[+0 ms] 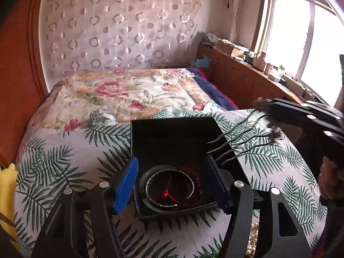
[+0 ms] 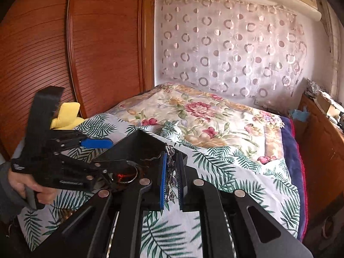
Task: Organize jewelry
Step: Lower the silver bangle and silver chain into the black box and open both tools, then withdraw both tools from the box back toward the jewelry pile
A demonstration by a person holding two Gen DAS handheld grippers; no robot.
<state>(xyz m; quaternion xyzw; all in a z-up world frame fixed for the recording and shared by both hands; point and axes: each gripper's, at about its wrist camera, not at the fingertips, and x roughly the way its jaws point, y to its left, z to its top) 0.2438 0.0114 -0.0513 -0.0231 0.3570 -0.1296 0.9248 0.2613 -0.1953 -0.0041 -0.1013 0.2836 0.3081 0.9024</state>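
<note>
While the black jewelry box (image 1: 172, 150) sits open on the palm-print cloth (image 1: 64, 172) spread over the bed (image 1: 120, 90), we note the left tool (image 1: 172, 182) standing partly open around the box's front, one blue pad at each side wall; whether the pads touch the walls we cannot tell. Inside lie a silver bangle (image 1: 169, 187) and a red cord (image 1: 167, 193). The right tool (image 2: 172, 172) is nearly closed on a silvery chain (image 2: 171, 172) that hangs between its pads, long axis running vertically. From the right wrist view the box (image 2: 137, 148) lies just left of and slightly ahead of the chain, so the right hand is the one placed to deliver it. We judge the coming move to be a short carry leftward over the box opening, then release. Loose pearls (image 1: 253, 240) wait on the cloth nearby.
</note>
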